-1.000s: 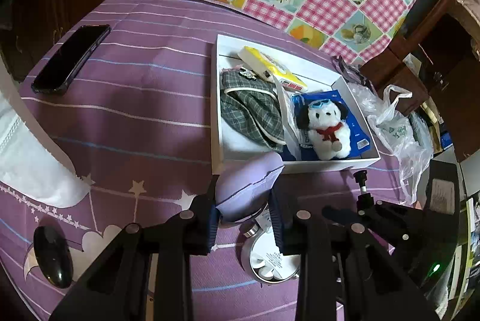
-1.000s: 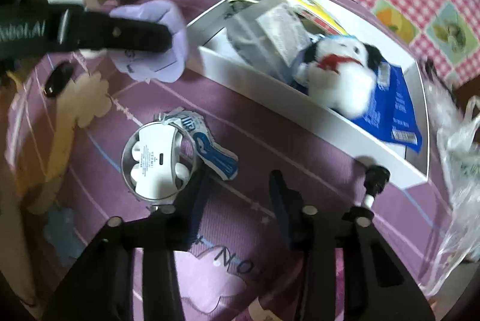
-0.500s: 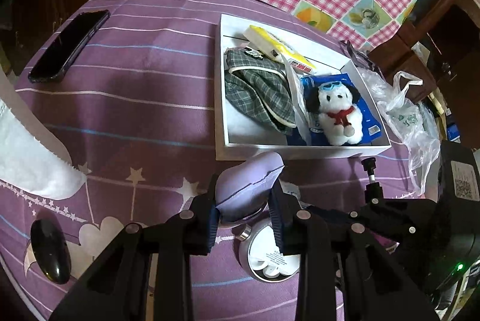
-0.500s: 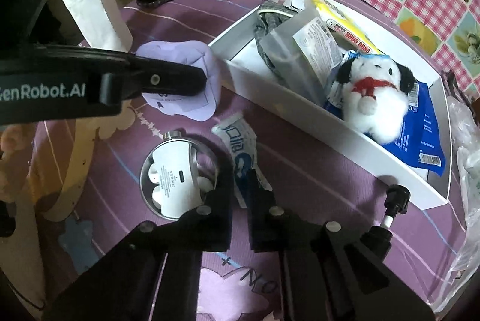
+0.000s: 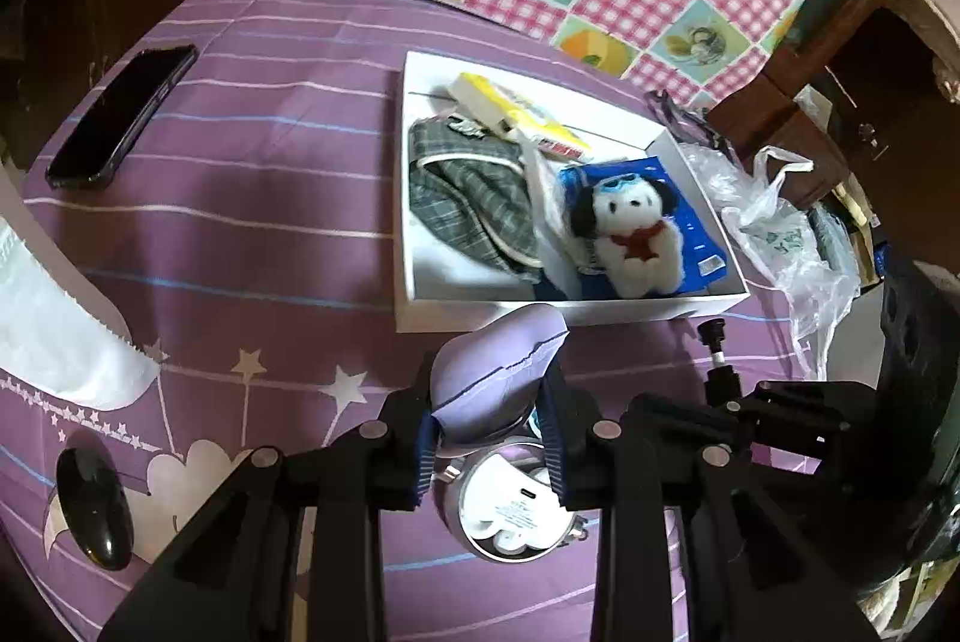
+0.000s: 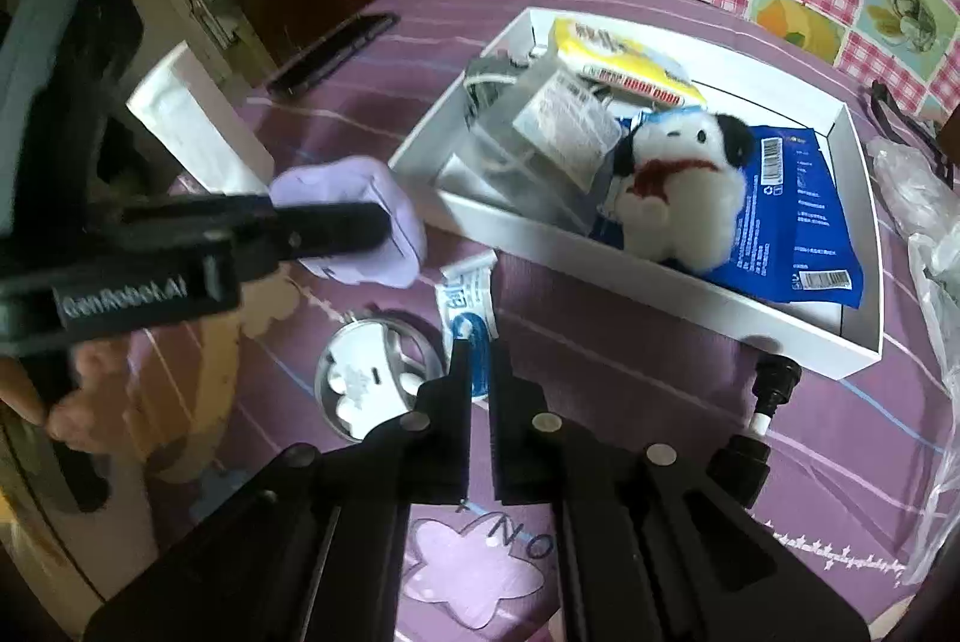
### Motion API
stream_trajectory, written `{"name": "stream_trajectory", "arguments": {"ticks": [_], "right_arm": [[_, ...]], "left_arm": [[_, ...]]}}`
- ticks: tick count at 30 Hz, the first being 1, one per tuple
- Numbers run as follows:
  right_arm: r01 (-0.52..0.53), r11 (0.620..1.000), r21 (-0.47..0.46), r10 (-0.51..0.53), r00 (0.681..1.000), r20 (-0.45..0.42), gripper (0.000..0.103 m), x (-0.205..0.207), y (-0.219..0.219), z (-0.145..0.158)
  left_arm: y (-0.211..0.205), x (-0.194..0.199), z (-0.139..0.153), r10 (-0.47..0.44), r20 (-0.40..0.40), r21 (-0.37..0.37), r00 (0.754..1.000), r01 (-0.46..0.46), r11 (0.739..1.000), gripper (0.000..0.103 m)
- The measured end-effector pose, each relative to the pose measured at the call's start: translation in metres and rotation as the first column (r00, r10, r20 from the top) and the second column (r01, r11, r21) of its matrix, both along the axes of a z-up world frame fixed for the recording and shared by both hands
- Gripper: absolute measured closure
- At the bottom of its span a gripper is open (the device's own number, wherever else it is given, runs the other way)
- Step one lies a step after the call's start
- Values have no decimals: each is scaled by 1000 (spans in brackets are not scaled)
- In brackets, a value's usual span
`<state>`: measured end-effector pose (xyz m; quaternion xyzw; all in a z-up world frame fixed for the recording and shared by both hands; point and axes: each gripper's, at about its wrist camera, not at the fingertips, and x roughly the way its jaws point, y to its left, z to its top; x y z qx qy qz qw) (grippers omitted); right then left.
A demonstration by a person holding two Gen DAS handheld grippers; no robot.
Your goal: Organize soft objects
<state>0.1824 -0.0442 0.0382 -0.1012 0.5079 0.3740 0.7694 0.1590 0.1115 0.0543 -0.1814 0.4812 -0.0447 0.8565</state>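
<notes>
Holding: left gripper (image 5: 489,438) jaws clamped on lilac pouch (image 5: 498,378), just short of white box (image 5: 570,311) near wall.
Sachet (image 6: 468,306): we've the right gripper (image 6: 477,366) jaws pinched together on its end.
Handling: we judge both light, limp; grip mid-body, sachet slippery.

left tool (image 5: 489,426): matte black plastic, two long angular fingers with ribbed blue pads on the inner faces
right tool (image 6: 477,372): same black two-finger build, blue strips along the pads
fasteners: round silver screw heads on each finger arm
marking: white "GenRobot.AI" lettering on the left tool's side
side fitting: black knurled knob on a white stem at 3 o'clock of the fingers
</notes>
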Motion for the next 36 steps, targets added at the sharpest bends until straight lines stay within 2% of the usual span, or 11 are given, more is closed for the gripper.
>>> {"name": "stream_trajectory", "arguments": {"ticks": [7, 12, 15, 17, 19, 24, 29, 33, 36], "right_arm": [[58, 994, 95, -53, 997, -55, 97, 9, -18, 10], [44, 994, 101, -37, 997, -70, 97, 11, -16, 10], [65, 995, 72, -59, 995, -81, 87, 14, -10, 2], [94, 995, 42, -89, 990, -105, 72, 18, -5, -8], [116, 993, 7, -115, 989, -90, 67, 18, 3, -14], [101, 994, -50, -104, 992, -72, 67, 15, 27, -26], [110, 985, -131, -113, 993, -17, 66, 15, 46, -37], [106, 985, -135, -104, 994, 22, 64, 10, 49, -38], [105, 983, -151, -99, 994, 43, 69, 6, 46, -39]], "left_arm": [[-4, -3, 9, -9, 28, 10, 1000, 9, 1000, 75], [-2, -1, 6, 5, 14, 25, 1000, -5, 1000, 75], [1, 0, 1, 20, -5, 38, 1000, -20, 999, 75], [4, 2, -2, 28, -17, 37, 999, -27, 999, 75], [8, 2, -3, 43, -21, 57, 999, -41, 998, 75], [22, 0, -4, 73, -25, 44, 997, -72, 996, 75], [30, -2, -2, 88, -17, 29, 996, -87, 996, 75], [30, -3, 0, 81, -7, 14, 997, -81, 997, 75], [28, -1, -2, 77, -13, 16, 997, -77, 997, 75]]}}
